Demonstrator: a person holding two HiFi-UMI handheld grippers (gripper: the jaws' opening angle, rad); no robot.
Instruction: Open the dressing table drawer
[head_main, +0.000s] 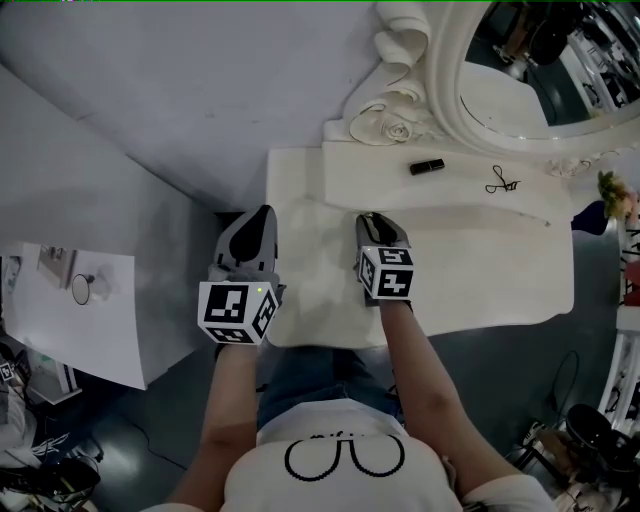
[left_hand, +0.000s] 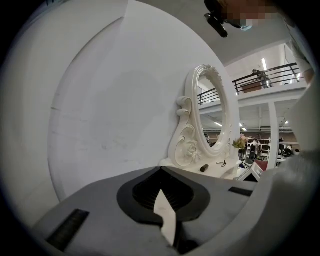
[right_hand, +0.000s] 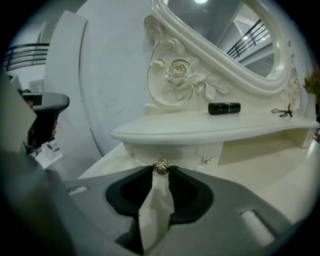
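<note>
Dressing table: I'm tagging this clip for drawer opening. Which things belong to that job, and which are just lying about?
Job in hand:
- drawer knob
- small drawer behind it
- right gripper, jaws closing with the knob between their tips

Lying about:
- black tube and small black looped item on the shelf
- flowers
- left gripper, shut and empty

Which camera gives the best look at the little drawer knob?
The right gripper view: the knob sits close up, between the tips of the closing right claw. The head view and left gripper view don't show it.
</note>
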